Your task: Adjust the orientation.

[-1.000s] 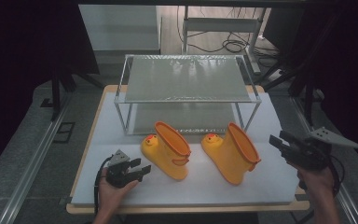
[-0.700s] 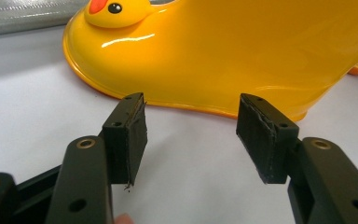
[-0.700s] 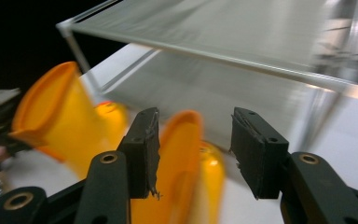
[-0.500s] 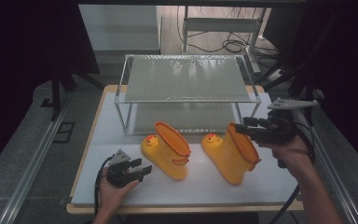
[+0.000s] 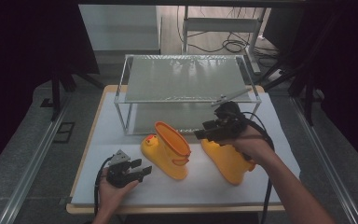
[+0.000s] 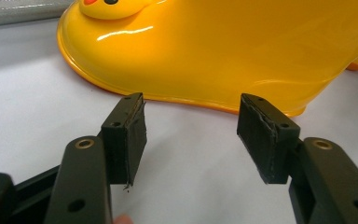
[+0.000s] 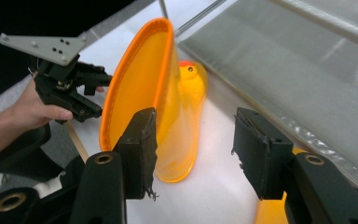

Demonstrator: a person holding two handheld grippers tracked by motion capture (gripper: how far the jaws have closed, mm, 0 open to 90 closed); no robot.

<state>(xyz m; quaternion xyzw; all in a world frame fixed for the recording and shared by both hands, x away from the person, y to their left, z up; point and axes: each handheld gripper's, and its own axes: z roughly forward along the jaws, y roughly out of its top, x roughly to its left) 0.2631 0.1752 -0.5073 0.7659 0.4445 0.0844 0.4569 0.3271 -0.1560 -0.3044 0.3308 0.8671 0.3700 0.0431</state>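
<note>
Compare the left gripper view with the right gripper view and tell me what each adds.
Left gripper view alone: the left gripper, open, low on the white table beside the left boot's glossy side. Right gripper view alone: the right gripper, open, the boot's orange-rimmed opening, the glass shelf, the right boot below. Both: that left boot's duck face.

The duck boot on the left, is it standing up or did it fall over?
Standing up. The left boot rests sole-down on the white table, its orange-rimmed opening facing upward, beside the right boot.
</note>
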